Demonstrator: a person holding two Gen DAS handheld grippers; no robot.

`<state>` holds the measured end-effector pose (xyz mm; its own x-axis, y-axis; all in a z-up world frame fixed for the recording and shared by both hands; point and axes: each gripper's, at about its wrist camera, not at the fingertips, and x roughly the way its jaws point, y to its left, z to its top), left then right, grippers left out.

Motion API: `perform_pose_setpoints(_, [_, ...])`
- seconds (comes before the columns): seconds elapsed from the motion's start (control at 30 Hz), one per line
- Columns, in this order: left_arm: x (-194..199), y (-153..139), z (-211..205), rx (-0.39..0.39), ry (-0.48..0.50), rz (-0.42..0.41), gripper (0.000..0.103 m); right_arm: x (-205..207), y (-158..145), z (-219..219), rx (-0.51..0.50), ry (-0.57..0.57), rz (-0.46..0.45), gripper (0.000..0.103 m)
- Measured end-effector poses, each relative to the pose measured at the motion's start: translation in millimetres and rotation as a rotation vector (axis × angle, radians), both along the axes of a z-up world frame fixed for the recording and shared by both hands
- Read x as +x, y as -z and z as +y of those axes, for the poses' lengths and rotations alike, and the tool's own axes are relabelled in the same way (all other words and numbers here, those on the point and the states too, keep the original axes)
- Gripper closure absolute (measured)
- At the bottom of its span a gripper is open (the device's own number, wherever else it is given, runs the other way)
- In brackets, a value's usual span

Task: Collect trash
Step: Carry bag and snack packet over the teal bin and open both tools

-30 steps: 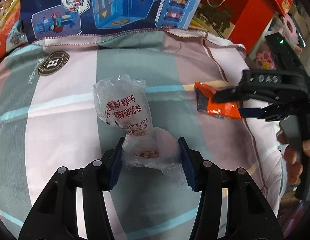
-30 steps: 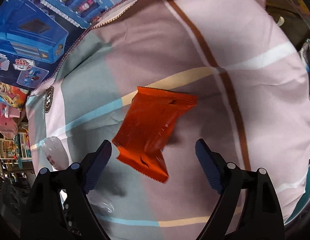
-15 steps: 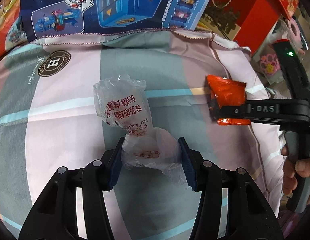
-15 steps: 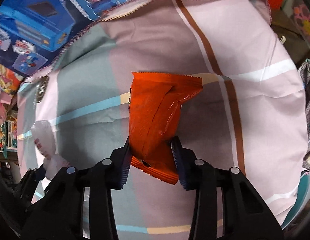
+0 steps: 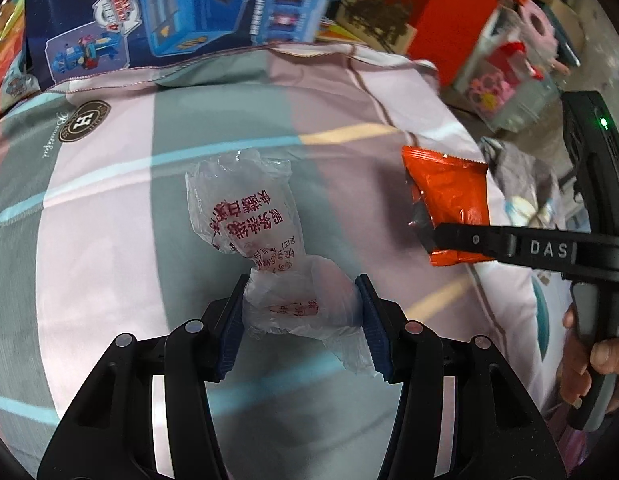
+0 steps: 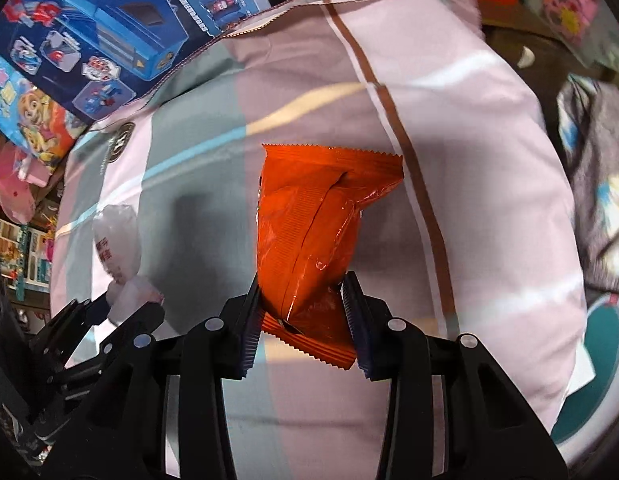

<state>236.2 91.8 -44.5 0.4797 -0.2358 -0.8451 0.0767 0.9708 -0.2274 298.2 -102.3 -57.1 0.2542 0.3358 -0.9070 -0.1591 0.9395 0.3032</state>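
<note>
Over striped bedding (image 5: 109,240):
left gripper (image 5: 301,312): clamped on clear printed bag (image 5: 245,208)
right gripper (image 6: 303,304): pinching orange wrapper (image 6: 309,216)
left view only: hand (image 5: 589,372) on right handle
right view only: wrapper's back seam

Two matte black plastic tools, each a pair of angular forked arms ending in dark blue ribbed pads. Left tool (image 5: 301,312): round silver screw heads at each arm joint. Right tool (image 6: 303,312): same screws, white letters "DAS" on its side, a small green light on the black housing behind. Hand (image 5: 589,368) on a grey handle.
</note>
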Motion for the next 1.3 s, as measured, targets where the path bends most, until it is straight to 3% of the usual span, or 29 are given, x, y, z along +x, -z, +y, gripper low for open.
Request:
perform_pose_setpoints(0.43, [-75, -4, -61, 0.038, 0.117, 0.019, 0.049, -116, 7, -83, 0.026, 0.09, -0.036, 0.066])
perform_pose_setpoints(0.77, [-119, -19, -120, 0.065, 0.206, -0.01, 0.049, -179, 9, -148, 0.072, 0.171, -0.081, 0.066])
perform_pose_setpoints(1.3, [-120, -12, -264, 0.136, 0.45, -0.005, 0.049, -226, 7, -288, 0.162, 0.411, -0.174, 0.065])
